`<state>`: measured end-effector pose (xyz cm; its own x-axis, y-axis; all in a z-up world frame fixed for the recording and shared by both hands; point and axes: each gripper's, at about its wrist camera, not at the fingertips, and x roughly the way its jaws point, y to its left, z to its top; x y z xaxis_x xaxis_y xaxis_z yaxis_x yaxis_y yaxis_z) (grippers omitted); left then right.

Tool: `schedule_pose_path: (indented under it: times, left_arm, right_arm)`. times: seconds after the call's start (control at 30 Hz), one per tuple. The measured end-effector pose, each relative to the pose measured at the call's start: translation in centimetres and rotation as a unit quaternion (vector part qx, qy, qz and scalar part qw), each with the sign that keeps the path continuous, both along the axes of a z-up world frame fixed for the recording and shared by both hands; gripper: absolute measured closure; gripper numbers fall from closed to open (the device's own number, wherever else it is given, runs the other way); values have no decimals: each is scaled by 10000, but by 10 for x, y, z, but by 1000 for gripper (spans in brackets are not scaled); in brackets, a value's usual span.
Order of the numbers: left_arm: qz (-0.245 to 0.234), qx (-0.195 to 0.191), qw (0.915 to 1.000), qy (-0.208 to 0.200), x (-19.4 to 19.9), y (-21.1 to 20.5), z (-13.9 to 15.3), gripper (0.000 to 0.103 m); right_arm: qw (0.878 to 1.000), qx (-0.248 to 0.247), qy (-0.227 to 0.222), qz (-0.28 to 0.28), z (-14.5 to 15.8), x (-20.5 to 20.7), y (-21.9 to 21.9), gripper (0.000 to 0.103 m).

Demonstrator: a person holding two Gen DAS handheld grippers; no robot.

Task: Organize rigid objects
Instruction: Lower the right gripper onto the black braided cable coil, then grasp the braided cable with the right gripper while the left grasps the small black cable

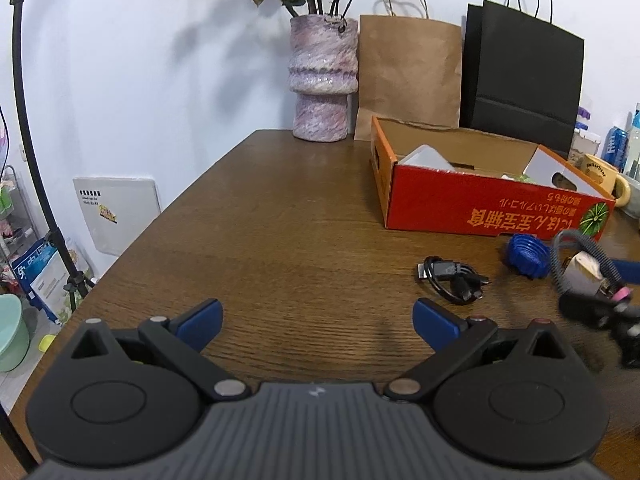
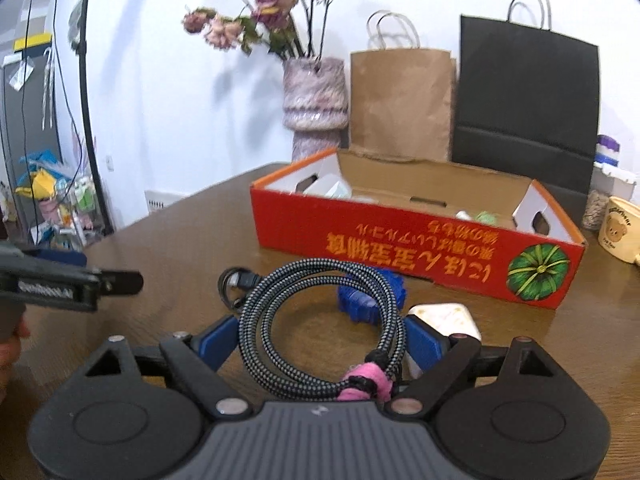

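My right gripper (image 2: pixel 320 340) is shut on a coil of grey braided cable (image 2: pixel 320 280) bound with a pink tie (image 2: pixel 364 384); both blue pads press the coil's sides. In the left wrist view the same coil (image 1: pixel 560 268) is held tilted just off the table at the right edge. A blue toothed ring (image 2: pixel 360 300), a white charger block (image 2: pixel 444 316) and a small black cable bundle (image 1: pixel 452 280) lie on the table in front of the red cardboard box (image 2: pixel 400 240). My left gripper (image 1: pixel 318 320) is open above bare wood with nothing between its fingers.
The open red box holds a white carton (image 1: pixel 424 158) and small items. Behind it stand a pink vase (image 1: pixel 322 80), a brown paper bag (image 1: pixel 408 76) and a black bag (image 1: pixel 524 76). A yellow mug (image 2: pixel 620 228) sits at the right. The table's left edge (image 1: pixel 160 216) drops to the floor.
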<state>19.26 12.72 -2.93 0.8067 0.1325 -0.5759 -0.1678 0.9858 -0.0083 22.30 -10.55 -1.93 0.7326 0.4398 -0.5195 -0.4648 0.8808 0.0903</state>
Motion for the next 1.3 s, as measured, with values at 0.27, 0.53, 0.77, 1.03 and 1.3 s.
schedule_pose_path:
  times: [0.27,0.53,0.77,1.03,1.3]
  left_arm:
    - [53,200,9998,7,4,-9,2,0]
    - [-127,397,9990,151,22,-37,2,0]
    - [-359,494,9976,337,50,-65,-5,0]
    - [-338,516,9968,516,78,-86,-20,0]
    - [-291,479,9975,436,88,-92,-23,3]
  right_arm:
    - [9989,247,-243,-310,14,2,-29,15]
    - [9965,320,-292,-713,14,11,-64,15]
    - [9931,340,-264,-1095,10,22,-98,15]
    - [9900,319,-199,-1363,4,31,-120,15]
    - [9906,279,-224,-1322,3,29,-117,15]
